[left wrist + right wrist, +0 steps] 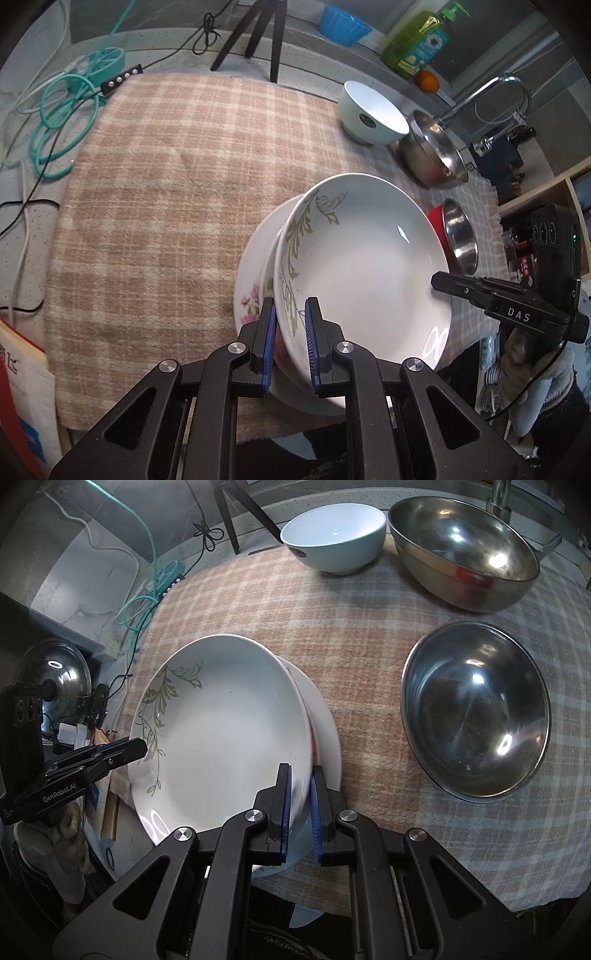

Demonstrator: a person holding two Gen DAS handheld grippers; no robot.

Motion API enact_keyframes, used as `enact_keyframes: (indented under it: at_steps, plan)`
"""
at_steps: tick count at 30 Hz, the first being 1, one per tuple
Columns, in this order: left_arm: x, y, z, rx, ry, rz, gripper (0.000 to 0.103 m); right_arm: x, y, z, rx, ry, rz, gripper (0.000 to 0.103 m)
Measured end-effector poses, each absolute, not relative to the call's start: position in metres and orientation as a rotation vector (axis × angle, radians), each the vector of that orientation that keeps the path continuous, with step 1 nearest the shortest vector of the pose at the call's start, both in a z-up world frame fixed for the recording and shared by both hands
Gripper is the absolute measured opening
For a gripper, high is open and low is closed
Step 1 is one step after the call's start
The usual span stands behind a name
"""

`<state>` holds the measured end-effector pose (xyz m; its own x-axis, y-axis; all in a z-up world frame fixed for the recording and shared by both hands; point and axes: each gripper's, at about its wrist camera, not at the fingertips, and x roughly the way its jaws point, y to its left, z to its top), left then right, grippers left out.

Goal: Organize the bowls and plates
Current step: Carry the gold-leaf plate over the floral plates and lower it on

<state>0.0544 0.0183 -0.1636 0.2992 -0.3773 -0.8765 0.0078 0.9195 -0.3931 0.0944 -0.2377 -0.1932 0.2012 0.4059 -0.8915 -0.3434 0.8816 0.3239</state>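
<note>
"DAS" is read on the right tongs (441,282); "GenRobot.AI" on the left tongs (138,746). The deep plate (362,266) is gripped at opposite rims by both, tilted over a flowered plate (251,295) on the checked cloth (166,184). The flowered plate is mostly hidden.

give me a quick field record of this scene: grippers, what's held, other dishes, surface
left gripper: shut on leaf-patterned plate's rim
right gripper: shut on opposite rim
held: leaf-patterned plate, tilted over flower plate
other dishes: white bowl, large steel bowl, small steel bowl
surface: plaid cloth
</note>
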Motion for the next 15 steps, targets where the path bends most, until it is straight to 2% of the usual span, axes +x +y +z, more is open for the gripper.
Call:
enact_keyframes:
  at_steps: [15]
  plan:
    - [0.0523, 0.018, -0.1741, -0.342, 1.267, -0.253, 0.013, 0.0906, -0.2278, -0.199, -0.023, 1.256, 0.515, 0.01]
